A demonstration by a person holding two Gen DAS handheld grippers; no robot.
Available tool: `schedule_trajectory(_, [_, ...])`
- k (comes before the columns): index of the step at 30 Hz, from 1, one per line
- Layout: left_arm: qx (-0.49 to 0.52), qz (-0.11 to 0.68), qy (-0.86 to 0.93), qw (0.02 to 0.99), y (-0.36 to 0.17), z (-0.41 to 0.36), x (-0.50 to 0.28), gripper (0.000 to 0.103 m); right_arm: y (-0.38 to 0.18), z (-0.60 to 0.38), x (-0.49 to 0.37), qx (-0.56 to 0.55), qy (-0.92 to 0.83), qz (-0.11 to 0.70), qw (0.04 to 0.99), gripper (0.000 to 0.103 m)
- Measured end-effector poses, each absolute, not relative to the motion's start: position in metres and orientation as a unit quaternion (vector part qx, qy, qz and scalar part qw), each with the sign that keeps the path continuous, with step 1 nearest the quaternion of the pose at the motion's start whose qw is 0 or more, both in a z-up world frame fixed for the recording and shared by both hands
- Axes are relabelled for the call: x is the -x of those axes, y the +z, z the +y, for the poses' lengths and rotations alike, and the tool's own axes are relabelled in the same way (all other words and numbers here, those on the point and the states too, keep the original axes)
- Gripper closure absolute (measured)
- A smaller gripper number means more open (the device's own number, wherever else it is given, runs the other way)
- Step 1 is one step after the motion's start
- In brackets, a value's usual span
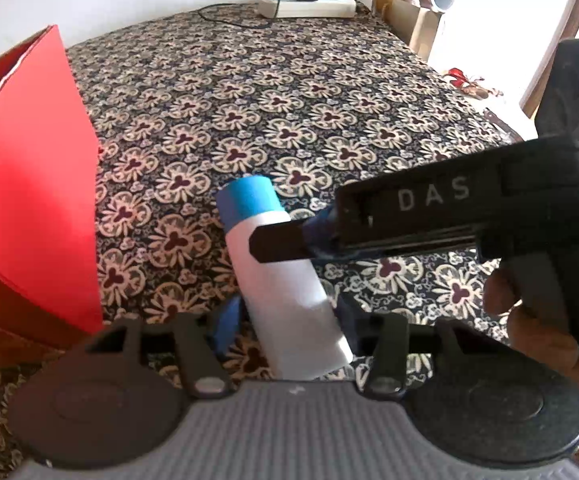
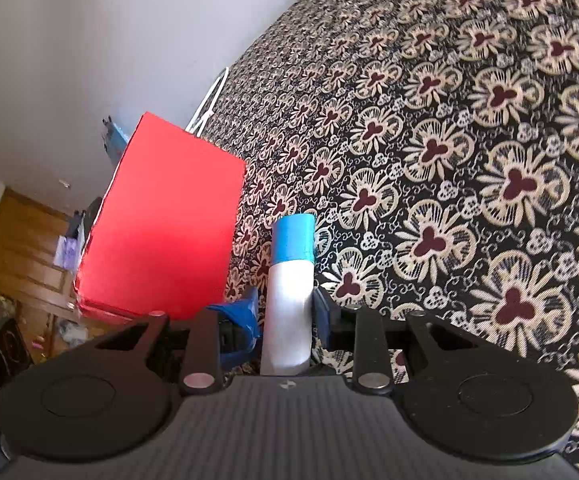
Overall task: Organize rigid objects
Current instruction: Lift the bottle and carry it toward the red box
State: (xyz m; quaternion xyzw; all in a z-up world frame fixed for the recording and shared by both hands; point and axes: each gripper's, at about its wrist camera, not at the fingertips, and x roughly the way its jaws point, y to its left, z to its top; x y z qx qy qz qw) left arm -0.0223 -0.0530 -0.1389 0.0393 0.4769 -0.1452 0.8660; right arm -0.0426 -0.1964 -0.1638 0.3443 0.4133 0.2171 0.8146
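Note:
A white bottle (image 1: 285, 288) with a blue cap (image 1: 249, 198) hangs tilted just above the patterned cloth. Its lower end sits between the blue-taped pads of my left gripper (image 1: 287, 320), which press on both sides. My right gripper (image 1: 278, 240) reaches in from the right and is shut across the bottle's middle, with one black finger in front of it and the other hidden behind. In the right wrist view the bottle (image 2: 289, 300) stands upright between the right gripper (image 2: 287, 312) pads, cap at the top. A red paper bag (image 1: 33, 208) (image 2: 161, 224) stands to the left.
The flower-patterned cloth (image 1: 289, 100) covers the whole surface. A white power strip (image 1: 305, 2) with a black adapter and cables lies at the far edge, and a cardboard box (image 1: 409, 20) stands at the back right. A person's hand (image 1: 529, 320) holds the right gripper. Wooden floor (image 2: 21, 248) shows beyond the bag.

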Motion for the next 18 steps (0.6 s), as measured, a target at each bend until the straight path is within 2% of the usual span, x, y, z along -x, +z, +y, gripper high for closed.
schedule_trajectory(10, [-0.022,0.480,-0.144,0.865,-0.131,-0.049,0.032,0.062,-0.162,-0.187,0.056,-0.334,0.236,0.440,0.800,0.097])
schedule_trajectory(18, [-0.035,0.450,-0.163,0.877,-0.103,-0.053,0.045,0.064,-0.117,-0.180,0.066,-0.318,0.246,0.391,0.828,0.097])
